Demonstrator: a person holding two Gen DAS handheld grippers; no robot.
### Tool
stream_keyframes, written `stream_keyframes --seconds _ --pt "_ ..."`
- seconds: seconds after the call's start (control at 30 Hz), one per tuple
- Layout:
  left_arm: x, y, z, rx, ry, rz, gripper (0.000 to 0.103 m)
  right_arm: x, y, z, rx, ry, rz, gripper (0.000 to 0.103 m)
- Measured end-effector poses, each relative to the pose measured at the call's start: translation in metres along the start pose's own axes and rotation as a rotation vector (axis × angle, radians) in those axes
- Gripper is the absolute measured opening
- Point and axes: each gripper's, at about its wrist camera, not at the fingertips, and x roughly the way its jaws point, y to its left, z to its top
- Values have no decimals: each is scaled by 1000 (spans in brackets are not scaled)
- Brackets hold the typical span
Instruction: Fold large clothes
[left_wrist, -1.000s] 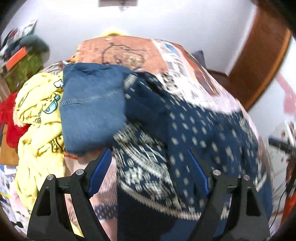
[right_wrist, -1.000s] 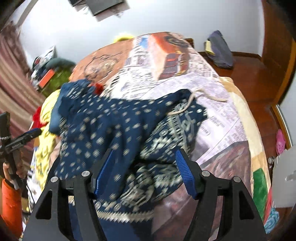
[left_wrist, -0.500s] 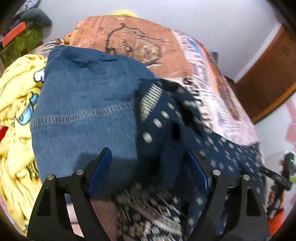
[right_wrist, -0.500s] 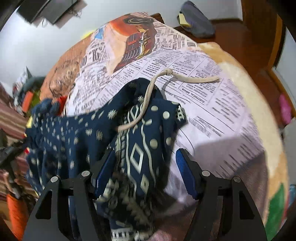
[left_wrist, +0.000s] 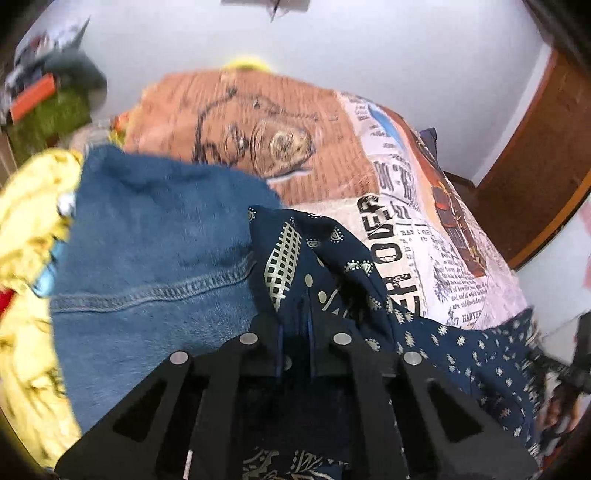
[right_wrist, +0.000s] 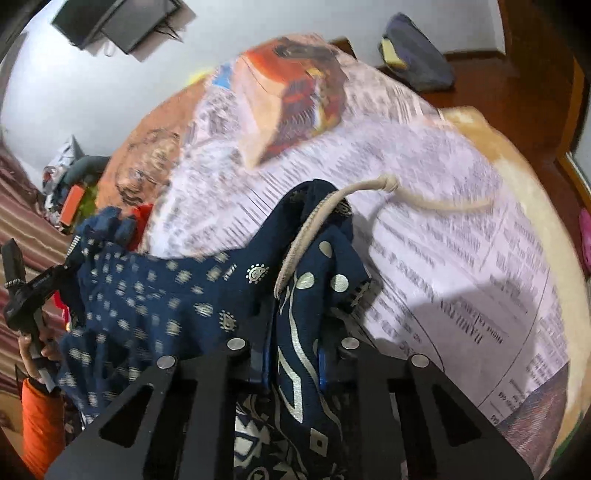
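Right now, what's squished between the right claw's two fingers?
The dark blue patterned garment, pinched between the right claw fingers, shown in the right wrist view.

Your navy printed garment (right_wrist: 155, 299) lies crumpled across the lower centre of both views, covered in cream dots and geometric motifs. Its cream drawstring (right_wrist: 317, 221) trails up and right, knotted, onto the newsprint bedspread (right_wrist: 461, 258). One bunched edge (left_wrist: 295, 251) overlaps a blue denim piece (left_wrist: 155, 251) at centre left.

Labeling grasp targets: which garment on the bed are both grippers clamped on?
The navy patterned garment, with a cream drawstring. The left gripper and right gripper both pinch it; the denim and yellow garment lie untouched.
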Motion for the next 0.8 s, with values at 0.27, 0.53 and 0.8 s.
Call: stream_keyframes --seconds 0.27,0.53,0.8 --pt "-88 -2 1 15 -132 -40 8 -45 56 37 -139 -125 36 11" --pt "-111 54 14 -91 -172 49 8 -27 100 86 -231 -181 28 11" --pt "-19 106 15 -161 -32 175 8 47 89 106 -231 -104 -141 8"
